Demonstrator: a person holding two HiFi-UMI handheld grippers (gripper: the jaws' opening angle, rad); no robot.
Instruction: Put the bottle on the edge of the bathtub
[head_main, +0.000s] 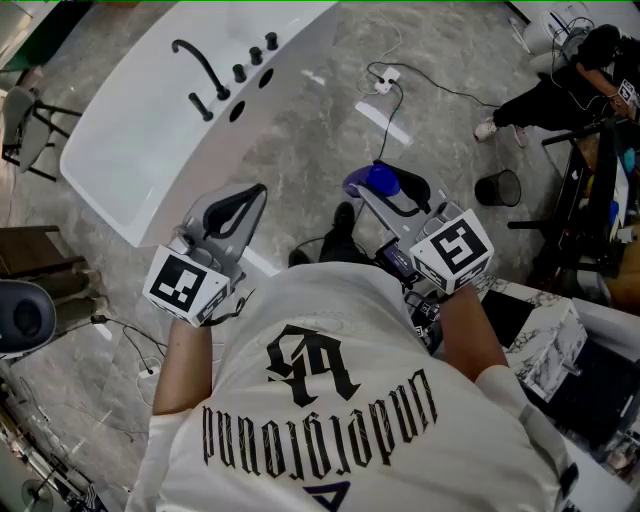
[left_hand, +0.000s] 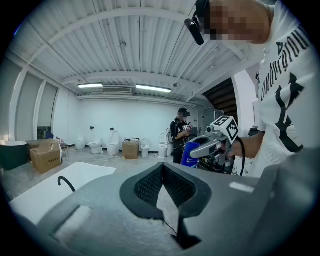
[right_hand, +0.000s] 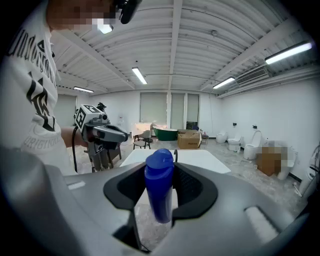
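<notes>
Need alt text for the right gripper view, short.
The right gripper grips a blue bottle between its jaws. Beyond it lies a white bathtub, with the left gripper held at the left and toilets and a cardboard box farther back.

The bottle (right_hand: 160, 187) is smooth, glossy blue plastic, the right tongs (right_hand: 159, 169) matt grey plastic with dark, finely ribbed pads (right_hand: 186, 189), the bathtub (head_main: 130, 130) glossy smooth white with a matt black tap (head_main: 207, 70), the floor (head_main: 320, 150) polished grey marbled stone, the shirt (head_main: 300, 300) white cloth.

One bottle (right_hand: 159, 190), one white bathtub (head_main: 130, 150), one left gripper (head_main: 258, 192), one right gripper (head_main: 383, 186)
</notes>
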